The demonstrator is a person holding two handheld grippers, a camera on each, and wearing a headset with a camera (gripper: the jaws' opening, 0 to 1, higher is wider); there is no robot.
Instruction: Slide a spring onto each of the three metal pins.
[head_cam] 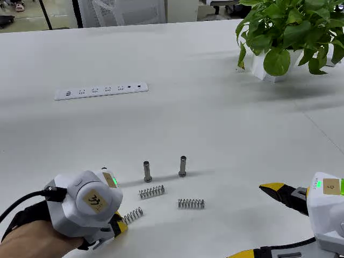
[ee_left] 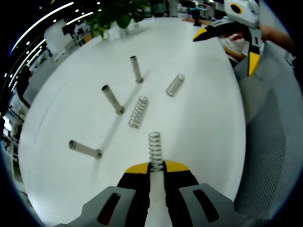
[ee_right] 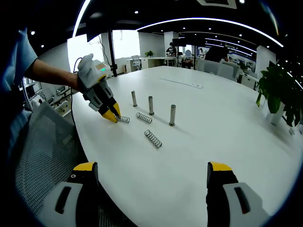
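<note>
Two metal pins point(head_cam: 147, 171) point(head_cam: 183, 166) stand upright on the white table. The left gripper view shows all three pins point(ee_left: 85, 149) point(ee_left: 112, 99) point(ee_left: 136, 69). My left gripper point(head_cam: 119, 223) is at the lower left, low over the table, shut on one end of a spring point(head_cam: 133, 215) point(ee_left: 154, 146), which sticks out forward between the yellow tips. Two more springs point(head_cam: 152, 191) point(head_cam: 191, 203) lie loose in front of the pins. My right gripper point(head_cam: 257, 221) point(ee_right: 151, 170) is open at the lower right with nothing between its fingers, well to the right of the springs.
A white power strip point(head_cam: 101, 91) lies at the far left of the table. A potted green plant point(head_cam: 290, 32) stands at the far right. A grey mesh chair point(ee_left: 270, 142) is by the table's near edge.
</note>
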